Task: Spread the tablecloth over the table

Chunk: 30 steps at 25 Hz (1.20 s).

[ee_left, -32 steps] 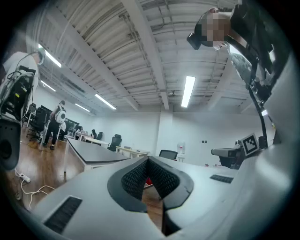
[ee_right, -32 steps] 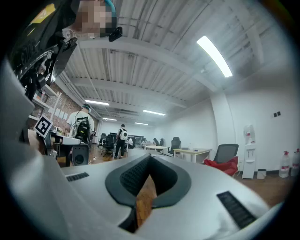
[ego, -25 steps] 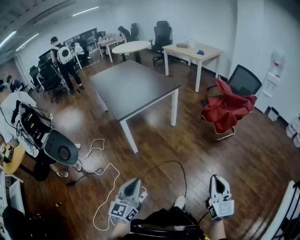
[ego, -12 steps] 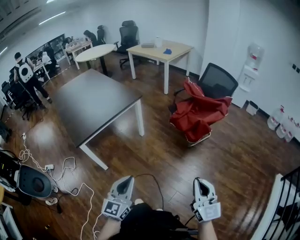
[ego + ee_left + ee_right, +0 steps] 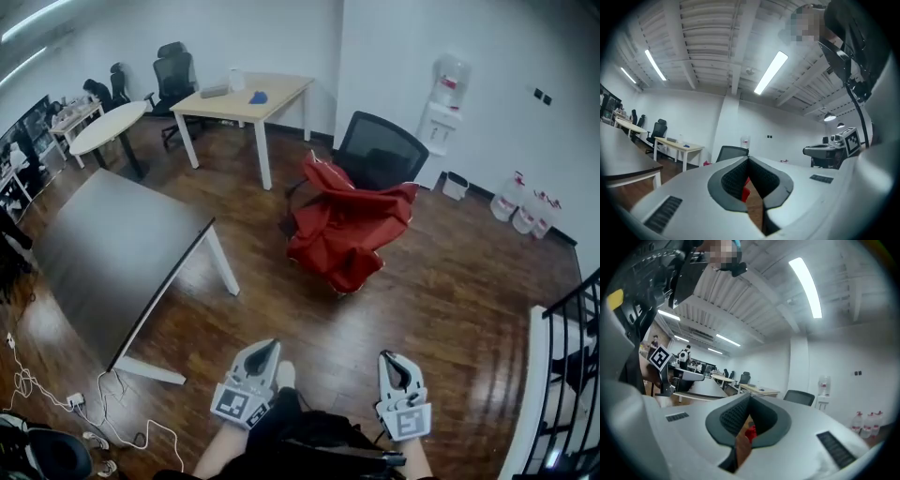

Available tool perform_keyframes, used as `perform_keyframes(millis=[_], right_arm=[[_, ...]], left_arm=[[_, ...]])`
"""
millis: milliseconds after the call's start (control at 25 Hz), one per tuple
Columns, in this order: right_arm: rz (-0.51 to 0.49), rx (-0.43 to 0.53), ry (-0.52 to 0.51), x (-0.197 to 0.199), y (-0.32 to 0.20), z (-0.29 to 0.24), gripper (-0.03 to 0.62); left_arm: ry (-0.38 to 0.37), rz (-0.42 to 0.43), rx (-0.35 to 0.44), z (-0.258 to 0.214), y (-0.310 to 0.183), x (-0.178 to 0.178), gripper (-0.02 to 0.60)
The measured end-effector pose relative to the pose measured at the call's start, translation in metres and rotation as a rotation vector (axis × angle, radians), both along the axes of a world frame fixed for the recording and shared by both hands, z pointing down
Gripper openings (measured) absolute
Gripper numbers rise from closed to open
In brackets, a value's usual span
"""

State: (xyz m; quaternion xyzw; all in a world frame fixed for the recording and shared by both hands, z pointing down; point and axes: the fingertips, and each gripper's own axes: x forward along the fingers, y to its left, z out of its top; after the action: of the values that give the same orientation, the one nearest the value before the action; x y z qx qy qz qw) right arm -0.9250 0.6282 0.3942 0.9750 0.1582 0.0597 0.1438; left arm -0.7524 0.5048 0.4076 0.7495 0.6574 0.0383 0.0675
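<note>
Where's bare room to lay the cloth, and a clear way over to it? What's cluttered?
Free: the whole dark table top, and the floor between its near corner and the red tablecloth on the chair. Crowded: cables by the table's near foot; small items on the wooden table's far end; jugs along the right wall.

Tablecloth heaped on chair, mid-floor. Large desk to its left; smaller desk behind, near back wall. Water dispenser behind-right of chair. Bottles on floor, far right.
</note>
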Motion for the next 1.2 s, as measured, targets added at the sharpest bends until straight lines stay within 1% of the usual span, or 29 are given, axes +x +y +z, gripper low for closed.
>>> perform_keyframes(millis=[40, 80, 120, 200, 280, 360, 440, 520, 680, 840, 1000, 1200], right_arm=[[0.013, -0.048, -0.032, 0.013, 0.008, 0.004, 0.005], [0.041, -0.046, -0.051, 0.028, 0.017, 0.006, 0.005], [0.073, -0.020, -0.060, 0.046, 0.027, 0.007, 0.005], [0.110, -0.005, -0.077, 0.083, 0.042, 0.003, 0.005], [0.129, -0.016, -0.086, 0.117, 0.055, -0.002, 0.005], [0.146, -0.004, -0.084, 0.149, 0.066, -0.005, 0.005], [0.152, 0.012, -0.089, 0.178, 0.078, -0.005, 0.005], [0.141, 0.011, -0.097, 0.202, 0.090, -0.005, 0.005], [0.126, 0.011, -0.142, 0.236, 0.118, 0.000, 0.006], [0.083, -0.002, -0.157, 0.273, 0.140, 0.002, 0.005], [0.028, 0.000, -0.183, 0.309, 0.165, 0.012, 0.006], [-0.085, 0.016, -0.215, 0.352, 0.196, 0.038, 0.005]], left_arm=[[-0.001, 0.021, -0.010, -0.002, 0.014, 0.016, -0.010], [0.003, 0.039, -0.020, -0.006, 0.028, 0.034, -0.009], [0.011, 0.055, -0.031, -0.010, 0.042, 0.052, -0.009], [0.031, 0.083, -0.051, -0.020, 0.067, 0.088, -0.009], [0.037, 0.106, -0.062, -0.026, 0.085, 0.121, -0.009], [0.035, 0.118, -0.062, -0.028, 0.097, 0.152, -0.009], [0.036, 0.118, -0.056, -0.027, 0.106, 0.181, -0.009], [0.022, 0.111, -0.052, -0.023, 0.111, 0.203, -0.009], [-0.034, 0.071, -0.030, 0.002, 0.117, 0.235, -0.009], [-0.075, 0.012, -0.024, 0.017, 0.118, 0.266, -0.009], [-0.076, -0.056, -0.011, 0.026, 0.128, 0.288, -0.009], [-0.062, -0.168, 0.024, 0.038, 0.144, 0.304, -0.009]])
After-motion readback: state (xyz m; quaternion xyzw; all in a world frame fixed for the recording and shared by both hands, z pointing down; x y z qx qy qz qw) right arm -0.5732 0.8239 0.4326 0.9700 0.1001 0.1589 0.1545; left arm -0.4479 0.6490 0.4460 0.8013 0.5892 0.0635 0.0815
